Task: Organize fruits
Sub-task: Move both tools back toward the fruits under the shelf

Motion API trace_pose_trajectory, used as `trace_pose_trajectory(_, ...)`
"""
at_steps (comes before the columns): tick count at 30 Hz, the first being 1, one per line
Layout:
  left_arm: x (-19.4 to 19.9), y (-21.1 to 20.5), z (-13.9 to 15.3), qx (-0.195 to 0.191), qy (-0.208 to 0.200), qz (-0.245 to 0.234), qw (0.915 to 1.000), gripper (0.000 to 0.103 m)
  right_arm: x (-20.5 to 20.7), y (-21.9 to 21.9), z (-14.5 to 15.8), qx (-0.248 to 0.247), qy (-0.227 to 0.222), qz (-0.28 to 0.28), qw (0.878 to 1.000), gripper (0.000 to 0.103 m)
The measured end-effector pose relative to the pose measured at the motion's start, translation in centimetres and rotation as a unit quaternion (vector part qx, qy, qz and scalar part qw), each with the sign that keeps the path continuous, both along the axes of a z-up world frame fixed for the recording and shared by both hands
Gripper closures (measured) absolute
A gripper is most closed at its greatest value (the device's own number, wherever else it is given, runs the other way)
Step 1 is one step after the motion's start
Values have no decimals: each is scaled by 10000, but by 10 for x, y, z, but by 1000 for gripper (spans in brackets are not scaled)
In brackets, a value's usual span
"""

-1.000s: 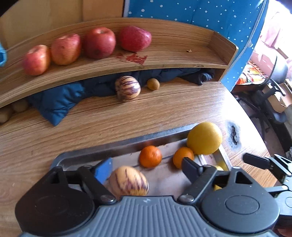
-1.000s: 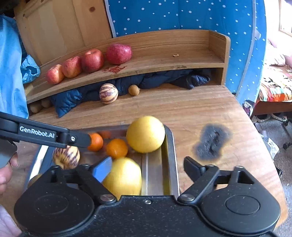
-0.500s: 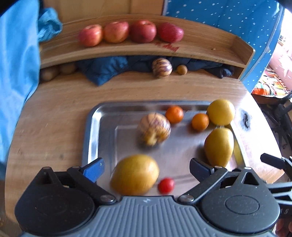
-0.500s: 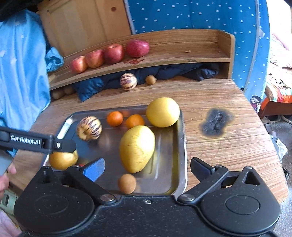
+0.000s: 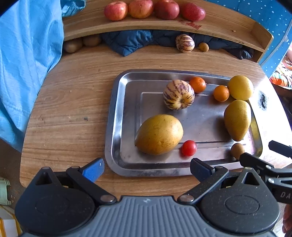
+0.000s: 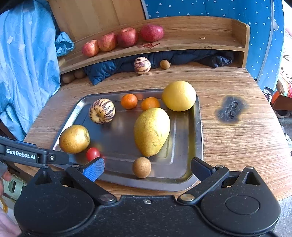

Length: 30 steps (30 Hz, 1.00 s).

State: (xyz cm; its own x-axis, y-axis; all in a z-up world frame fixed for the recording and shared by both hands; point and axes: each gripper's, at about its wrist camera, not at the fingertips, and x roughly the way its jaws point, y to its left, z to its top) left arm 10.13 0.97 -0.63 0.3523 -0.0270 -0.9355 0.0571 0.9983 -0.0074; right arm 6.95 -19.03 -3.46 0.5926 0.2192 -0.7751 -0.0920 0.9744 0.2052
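A steel tray on the wooden table holds a striped melon, two mangoes, two oranges, a round yellow fruit, a cherry tomato and a small brown fruit. Several red apples line the curved wooden shelf. My left gripper hangs open over the tray's near edge, empty. My right gripper is open and empty too, just short of the brown fruit.
A second striped melon and a small brown fruit lie under the shelf by a dark blue jacket. A light blue cloth hangs at the left. A burn mark scars the table right of the tray.
Both grippers have pulled back and up from the tray, so the whole tray now shows. The left one has let the striped melon go; it rests in the tray.
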Motion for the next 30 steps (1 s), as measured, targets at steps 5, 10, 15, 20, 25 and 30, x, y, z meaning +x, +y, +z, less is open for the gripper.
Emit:
trace_pose_trajectory(5, 10, -10, 5, 119, -135, -143, 9997, 1, 11, -5, 1, -23, 4, -7, 10000, 2)
trace_pose_trajectory(10, 34, -18, 6, 86, -232, -204, 9995, 1, 32, -13, 4, -56, -37, -54, 10000, 2)
trace_pose_trajectory(15, 64, -30, 9, 14, -365, -366, 9987, 1, 56, -27, 6, -106, -90, -275, 9995, 2)
trace_pose_trajectory(20, 96, -44, 8, -35, -383, -575, 9976, 1, 75, -39, 4, -128, -152, -573, 9982, 2)
trace_pose_trajectory(25, 129, -50, 0, -84, -331, -678, 9971, 1, 88, -49, 5, -188, -350, -895, 9952, 2)
trace_pose_trajectory(30, 164, -52, -8, -147, -321, -700, 9969, 1, 103, -54, 5, -296, -490, -1152, 9917, 2)
